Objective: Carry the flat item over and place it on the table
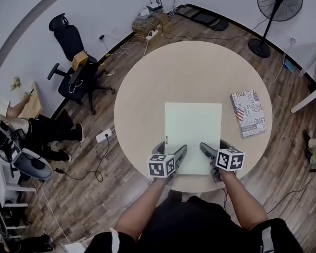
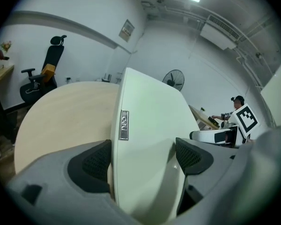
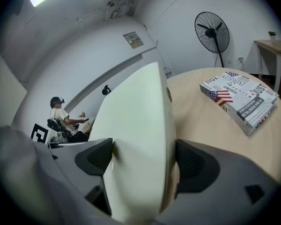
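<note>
Pale green and flat, the board (image 1: 193, 136) is lying over the near part of the round wooden table (image 1: 147, 83), with its long sides running from near to far and its near edge reaching close to the table's near rim. The left gripper (image 1: 172, 151) is pinching the board's near left corner, and the right gripper (image 1: 213, 149) is pinching its near right corner. In each gripper view the dark ribbed pads (image 2: 96, 161) are pressing on the two opposite faces of the board, which is filling the gap between the jaws. A small metal label (image 2: 124, 124) is showing on the board's left edge, just beyond the left gripper. Whether the board's underside is resting on the tabletop or hanging just above it cannot be told. A book with a flag-print cover (image 1: 248, 113) is lying flat on the table to the right of the board, near it but apart. On the wooden floor beyond the table, a standing fan (image 1: 276, 4) is occupying the far right and a black office chair (image 1: 73, 62) the far left.
</note>
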Demonstrator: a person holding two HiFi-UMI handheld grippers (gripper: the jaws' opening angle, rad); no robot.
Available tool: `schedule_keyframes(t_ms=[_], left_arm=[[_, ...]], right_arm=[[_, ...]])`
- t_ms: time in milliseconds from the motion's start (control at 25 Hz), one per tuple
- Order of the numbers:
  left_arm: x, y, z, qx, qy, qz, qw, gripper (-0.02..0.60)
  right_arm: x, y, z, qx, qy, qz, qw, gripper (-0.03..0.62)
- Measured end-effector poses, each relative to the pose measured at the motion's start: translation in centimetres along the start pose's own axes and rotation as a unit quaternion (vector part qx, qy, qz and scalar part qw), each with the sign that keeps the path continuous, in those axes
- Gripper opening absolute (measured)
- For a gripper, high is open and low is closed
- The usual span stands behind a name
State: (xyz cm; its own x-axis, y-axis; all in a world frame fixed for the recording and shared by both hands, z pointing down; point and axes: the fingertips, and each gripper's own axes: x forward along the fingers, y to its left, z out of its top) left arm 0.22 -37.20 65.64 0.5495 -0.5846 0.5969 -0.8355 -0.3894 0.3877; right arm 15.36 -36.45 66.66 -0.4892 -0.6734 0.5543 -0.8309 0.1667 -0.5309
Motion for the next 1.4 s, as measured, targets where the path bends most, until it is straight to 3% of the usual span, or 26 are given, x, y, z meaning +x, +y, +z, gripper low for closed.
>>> schedule_keyframes(t_ms=[360, 800, 1120, 1400], left_arm=[[2.4, 2.2, -3.2, -0.066, 0.046, 0.007, 0.9968, 0.408], [3.9, 3.3, -4.8, -0.067, 0.090, 0.030, 0.9932, 0.408], [4.2, 3.4, -4.7, -0.072, 0.085, 0.023, 0.9935, 0.408], [1.3, 3.3, -2.6, 0.008, 0.031, 0.007, 0.9995, 0.411]], right_arm=[[2.8, -2.0, -2.4, 0.014, 0.047, -0.037, 0.998, 0.388], [4.1, -3.4, -4.1, 0.034, 0.078, -0.071, 0.994, 0.388], [4.2, -3.7, -4.0, 0.031, 0.064, -0.073, 0.995, 0.390], [1.8, -1.6, -0.3, -0.007, -0.018, -0.048, 0.999, 0.405]])
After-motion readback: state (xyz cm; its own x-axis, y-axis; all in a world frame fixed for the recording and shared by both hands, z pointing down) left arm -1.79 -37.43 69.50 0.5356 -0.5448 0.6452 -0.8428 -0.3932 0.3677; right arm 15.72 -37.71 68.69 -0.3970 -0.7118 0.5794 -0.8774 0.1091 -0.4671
